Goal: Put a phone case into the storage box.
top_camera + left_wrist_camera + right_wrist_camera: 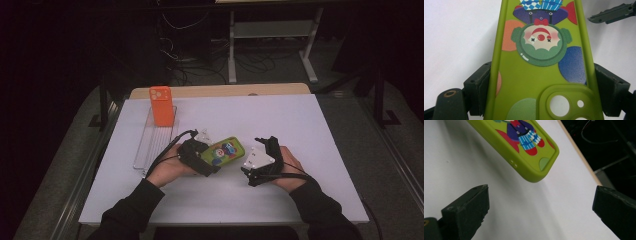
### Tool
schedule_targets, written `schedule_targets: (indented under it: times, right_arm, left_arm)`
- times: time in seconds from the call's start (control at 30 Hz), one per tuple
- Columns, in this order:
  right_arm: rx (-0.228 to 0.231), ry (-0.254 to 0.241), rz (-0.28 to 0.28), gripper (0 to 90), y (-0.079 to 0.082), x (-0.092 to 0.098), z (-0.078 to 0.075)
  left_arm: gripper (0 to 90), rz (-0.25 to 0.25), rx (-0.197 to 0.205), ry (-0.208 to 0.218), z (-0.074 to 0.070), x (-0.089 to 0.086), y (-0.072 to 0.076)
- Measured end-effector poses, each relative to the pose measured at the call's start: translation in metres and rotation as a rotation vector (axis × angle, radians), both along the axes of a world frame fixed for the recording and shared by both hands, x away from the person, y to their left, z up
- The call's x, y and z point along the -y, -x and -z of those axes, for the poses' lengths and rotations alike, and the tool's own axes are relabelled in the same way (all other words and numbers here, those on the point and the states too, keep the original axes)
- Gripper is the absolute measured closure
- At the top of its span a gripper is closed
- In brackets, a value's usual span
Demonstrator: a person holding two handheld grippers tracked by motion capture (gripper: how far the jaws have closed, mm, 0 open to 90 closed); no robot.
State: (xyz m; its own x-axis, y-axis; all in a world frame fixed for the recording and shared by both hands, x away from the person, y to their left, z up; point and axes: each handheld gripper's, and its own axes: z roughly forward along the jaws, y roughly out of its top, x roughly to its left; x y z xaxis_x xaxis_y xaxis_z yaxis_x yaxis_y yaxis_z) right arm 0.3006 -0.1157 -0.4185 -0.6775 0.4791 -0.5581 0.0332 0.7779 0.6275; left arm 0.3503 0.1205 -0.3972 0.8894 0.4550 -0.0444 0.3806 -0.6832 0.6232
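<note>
dim dark surround, bright table, soft close-ups

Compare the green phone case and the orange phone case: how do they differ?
The green case carries a clown cartoon; the orange case is plain. The green case is clamped in the left hand-held gripper above the table; the orange case stands upright in a clear rack, untouched. Both have camera cut-outs.

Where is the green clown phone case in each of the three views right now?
High view: green clown phone case sits centre, between both hands, its near end clamped in the left claw.
Left gripper view: it runs up the middle of the frame, jaws pressing both long edges, camera cutout at the bottom.
Right gripper view: its far end hangs top centre, beyond the open right claw.
Shared landmark: the white table.
</note>
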Motion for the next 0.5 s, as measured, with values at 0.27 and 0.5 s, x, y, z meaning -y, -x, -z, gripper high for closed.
schedule_targets:
  times: [0.27, 0.5]
  right_arm:
    - [0.130, 0.145, -0.050, 0.1, 0.005, -0.008, 0.002]
    - [0.262, 0.248, -0.069, 0.1, 0.008, -0.013, 0.004]
  left_arm:
    - [15.4, 0.011, 0.012, -0.020, -0.002, -0.001, -0.001]
    - [15.4, -0.014, 0.003, -0.006, -0.001, 0.000, 0.000]
